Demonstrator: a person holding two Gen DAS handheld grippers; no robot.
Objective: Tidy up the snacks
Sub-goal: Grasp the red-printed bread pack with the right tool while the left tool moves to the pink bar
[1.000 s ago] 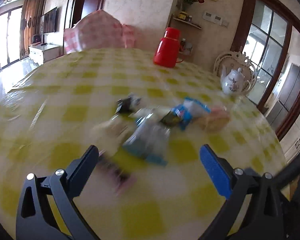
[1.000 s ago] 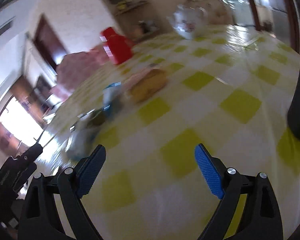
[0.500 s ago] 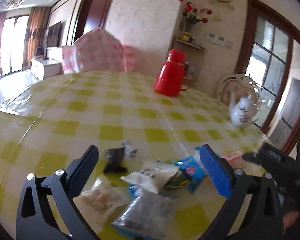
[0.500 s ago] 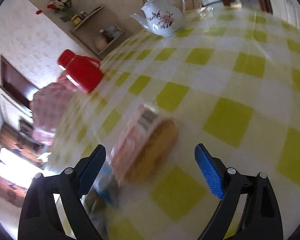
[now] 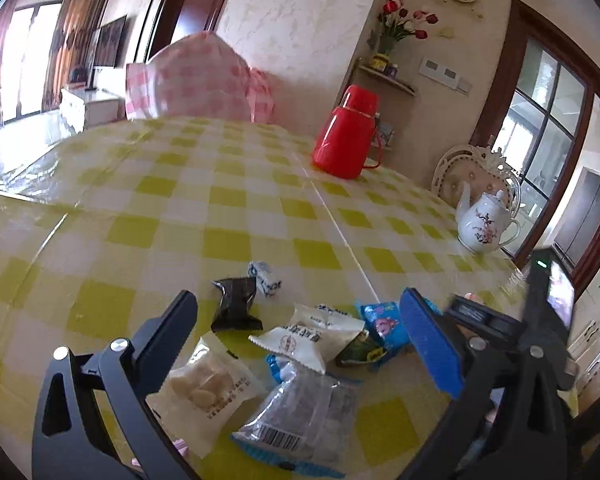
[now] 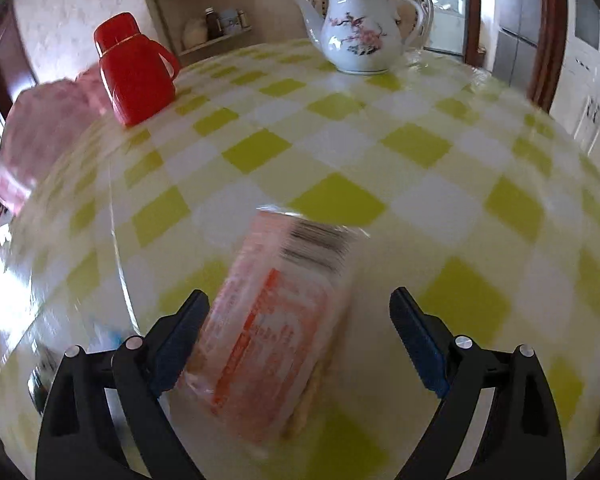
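Several snack packets lie in a loose pile on the yellow checked table (image 5: 228,200). Among them are a black packet (image 5: 236,304), a white packet (image 5: 312,336), a blue packet (image 5: 382,326), a pale biscuit packet (image 5: 208,388) and a clear barcoded packet (image 5: 304,412). My left gripper (image 5: 300,340) hovers open over the pile, holding nothing. In the right wrist view an orange-and-white biscuit packet (image 6: 272,332) lies blurred on the table (image 6: 420,184) between the fingers of my open right gripper (image 6: 300,336), close to its left finger. My right gripper's body also shows in the left wrist view, right of the pile.
A red thermos jug (image 5: 348,138) (image 6: 134,68) stands at the far side of the table. A white flowered teapot (image 5: 484,224) (image 6: 360,32) stands to the right near the table's edge. A pink checked chair cover (image 5: 196,76) rises behind the table.
My left gripper has drawn back and levelled, bringing the pile between its fingers. My right gripper has moved in toward the orange biscuit packet, which now lies between its open fingers.
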